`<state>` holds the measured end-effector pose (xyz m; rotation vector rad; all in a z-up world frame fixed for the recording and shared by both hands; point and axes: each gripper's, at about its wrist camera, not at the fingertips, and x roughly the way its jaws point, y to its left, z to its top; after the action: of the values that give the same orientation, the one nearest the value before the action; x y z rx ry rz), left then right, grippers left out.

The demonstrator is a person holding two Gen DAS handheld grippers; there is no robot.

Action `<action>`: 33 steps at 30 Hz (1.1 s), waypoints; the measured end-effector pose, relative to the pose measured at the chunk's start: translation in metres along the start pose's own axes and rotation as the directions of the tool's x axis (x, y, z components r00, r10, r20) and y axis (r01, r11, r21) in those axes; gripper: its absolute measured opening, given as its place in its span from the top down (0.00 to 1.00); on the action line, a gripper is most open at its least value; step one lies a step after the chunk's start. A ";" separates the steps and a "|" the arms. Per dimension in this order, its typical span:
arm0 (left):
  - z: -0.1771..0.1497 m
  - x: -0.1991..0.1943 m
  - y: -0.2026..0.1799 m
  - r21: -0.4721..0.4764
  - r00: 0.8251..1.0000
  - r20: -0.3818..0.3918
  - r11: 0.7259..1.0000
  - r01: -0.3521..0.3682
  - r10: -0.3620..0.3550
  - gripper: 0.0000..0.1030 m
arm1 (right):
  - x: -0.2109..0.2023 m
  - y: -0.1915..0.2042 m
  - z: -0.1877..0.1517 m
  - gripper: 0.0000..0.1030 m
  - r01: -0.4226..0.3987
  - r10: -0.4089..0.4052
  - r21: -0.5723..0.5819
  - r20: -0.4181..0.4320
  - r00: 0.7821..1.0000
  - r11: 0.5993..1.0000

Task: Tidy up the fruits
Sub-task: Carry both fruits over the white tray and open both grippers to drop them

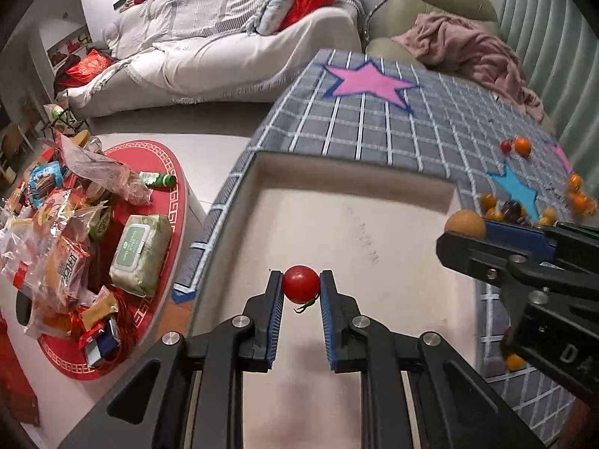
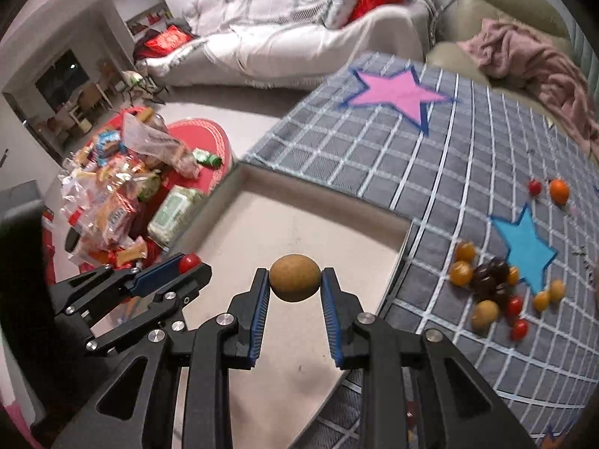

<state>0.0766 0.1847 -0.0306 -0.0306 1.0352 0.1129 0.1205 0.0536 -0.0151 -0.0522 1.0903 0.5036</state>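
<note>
My left gripper (image 1: 301, 285) is shut on a red cherry tomato (image 1: 301, 283) and holds it above the beige tray (image 1: 262, 172). My right gripper (image 2: 295, 278) is shut on a round brown fruit (image 2: 295, 277), also above the tray (image 2: 243, 176). In the left wrist view the right gripper (image 1: 466, 226) shows at the right with the brown fruit (image 1: 464, 222). In the right wrist view the left gripper (image 2: 187, 263) shows at the left with the tomato (image 2: 188, 262). A pile of small fruits (image 2: 490, 284) lies on the grey checked cloth (image 2: 374, 157).
A red tomato (image 2: 534, 186) and an orange fruit (image 2: 559, 191) lie apart at the far right of the cloth. A red round side table (image 1: 149, 247) with snack bags and a wipes pack (image 1: 140, 254) stands left. A white sofa (image 1: 224, 45) is behind.
</note>
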 end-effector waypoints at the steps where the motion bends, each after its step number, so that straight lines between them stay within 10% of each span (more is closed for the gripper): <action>1: -0.002 0.008 -0.003 0.010 1.000 -0.009 1.000 -0.007 0.007 0.80 | 0.005 -0.002 -0.001 0.71 0.004 -0.004 0.005 -0.009 1.000 1.000; 21: -0.009 0.041 -0.013 0.016 0.999 -0.020 0.999 -0.040 0.040 0.79 | 0.058 -0.009 -0.009 0.70 0.096 -0.102 -0.061 -0.098 0.990 0.993; 24: -0.010 0.040 -0.008 0.005 0.998 -0.014 0.998 -0.058 0.058 0.63 | 0.057 -0.010 -0.007 0.68 0.095 -0.101 -0.056 -0.104 0.989 0.994; 26: -0.010 0.041 0.000 -0.027 0.994 -0.016 0.994 -0.105 0.105 0.32 | 0.055 -0.012 -0.007 0.67 0.101 -0.105 -0.046 -0.096 0.990 0.994; 33: -0.017 0.036 0.006 -0.042 0.997 -0.013 0.996 -0.076 0.075 0.25 | 0.029 -0.011 -0.005 0.05 0.044 -0.044 -0.012 -0.019 0.999 0.999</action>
<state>0.0799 0.1925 -0.0701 -0.0304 1.0455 0.2035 0.1314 0.0527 -0.0445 -0.0907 1.1030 0.4705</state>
